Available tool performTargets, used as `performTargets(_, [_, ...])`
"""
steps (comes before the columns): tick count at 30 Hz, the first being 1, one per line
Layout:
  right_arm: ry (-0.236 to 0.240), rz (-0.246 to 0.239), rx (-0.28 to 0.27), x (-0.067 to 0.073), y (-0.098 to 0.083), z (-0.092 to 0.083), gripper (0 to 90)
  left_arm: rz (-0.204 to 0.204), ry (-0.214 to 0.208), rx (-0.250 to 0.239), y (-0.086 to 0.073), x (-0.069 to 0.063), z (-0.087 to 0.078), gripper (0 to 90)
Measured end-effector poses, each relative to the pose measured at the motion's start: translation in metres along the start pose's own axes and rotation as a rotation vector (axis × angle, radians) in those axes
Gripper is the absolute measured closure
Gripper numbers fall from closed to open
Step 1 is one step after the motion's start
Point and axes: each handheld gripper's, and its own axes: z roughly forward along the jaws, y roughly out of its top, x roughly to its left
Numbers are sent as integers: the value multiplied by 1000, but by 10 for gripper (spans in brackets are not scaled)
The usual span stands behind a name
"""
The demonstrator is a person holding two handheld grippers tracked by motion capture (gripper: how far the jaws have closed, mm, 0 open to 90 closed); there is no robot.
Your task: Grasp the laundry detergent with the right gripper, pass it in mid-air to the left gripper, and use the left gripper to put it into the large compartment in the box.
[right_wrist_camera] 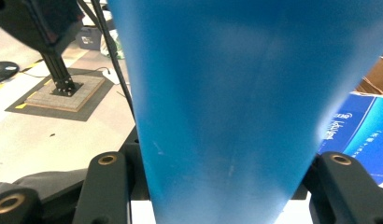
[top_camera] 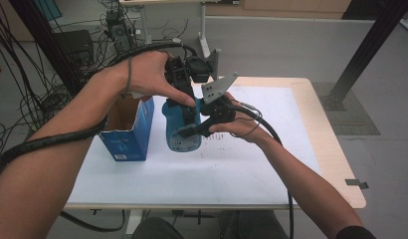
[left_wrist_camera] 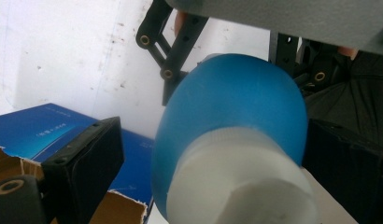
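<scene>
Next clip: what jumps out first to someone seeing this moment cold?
A blue bottle with a white cap is held up over the white table, clamped by the right gripper, whose jaws press its sides. The left gripper has its jaws around the cap end. An open blue box stands just left.

blue box just beside bottle

Probably a lab: tangled cables on the floor, electronics, a paper-covered table.
</scene>
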Motion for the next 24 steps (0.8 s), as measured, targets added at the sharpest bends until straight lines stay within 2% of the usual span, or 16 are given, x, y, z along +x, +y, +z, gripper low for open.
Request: performTargets(24, [-3,9,-5,-1,-1,-5,440,17,-3,10,6,1,3,66])
